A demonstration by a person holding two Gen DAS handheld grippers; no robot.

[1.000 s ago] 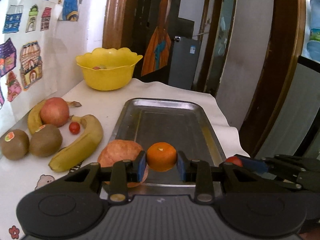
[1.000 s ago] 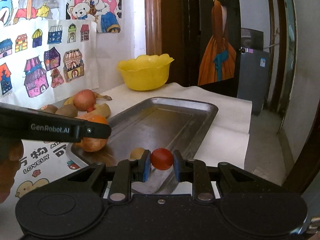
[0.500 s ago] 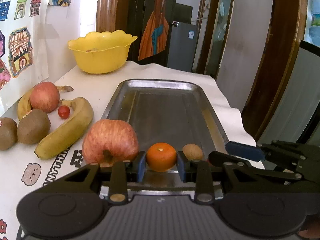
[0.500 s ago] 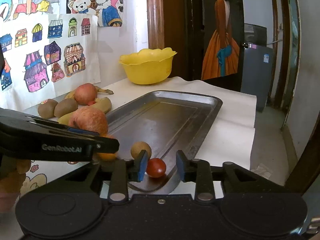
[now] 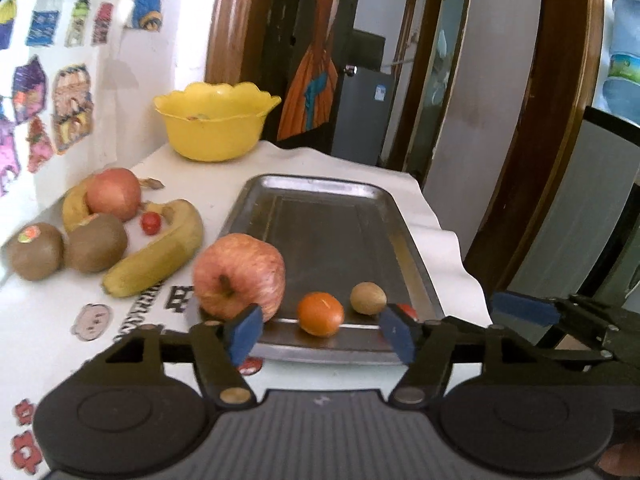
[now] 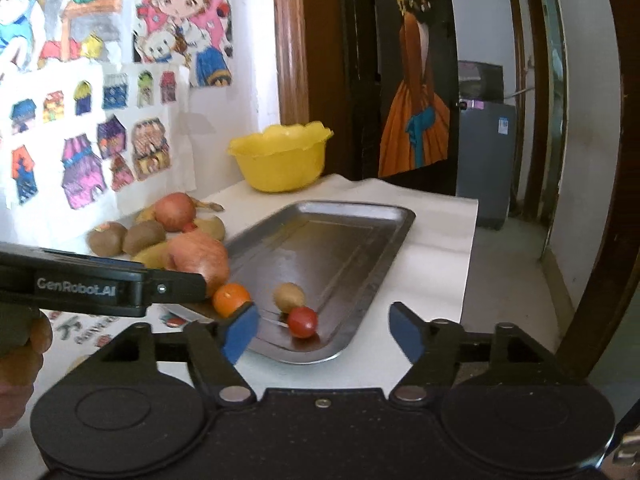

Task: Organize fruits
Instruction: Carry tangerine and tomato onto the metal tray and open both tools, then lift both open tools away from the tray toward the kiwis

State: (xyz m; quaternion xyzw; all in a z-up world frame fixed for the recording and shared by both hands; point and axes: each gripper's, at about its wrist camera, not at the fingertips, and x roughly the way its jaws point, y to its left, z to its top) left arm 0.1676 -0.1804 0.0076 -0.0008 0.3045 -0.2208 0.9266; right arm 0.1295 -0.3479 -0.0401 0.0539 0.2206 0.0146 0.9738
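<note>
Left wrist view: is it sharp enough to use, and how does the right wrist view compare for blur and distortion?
Left wrist view: motion-smeared, kiwis and wall stickers soft, door frames bowed by fisheye. Right wrist view: sharper, cherry tomato crisp on the tray, yellow bowl slightly soft, same edge bowing.

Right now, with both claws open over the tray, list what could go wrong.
1. The cherry tomato and orange lie loose near the metal tray's front rim, so a nudge could roll them off.
2. The left claw and right claw, jaws just opened with nothing gripped, sit close together; they could collide.
3. The apple crowds the left pad.
</note>
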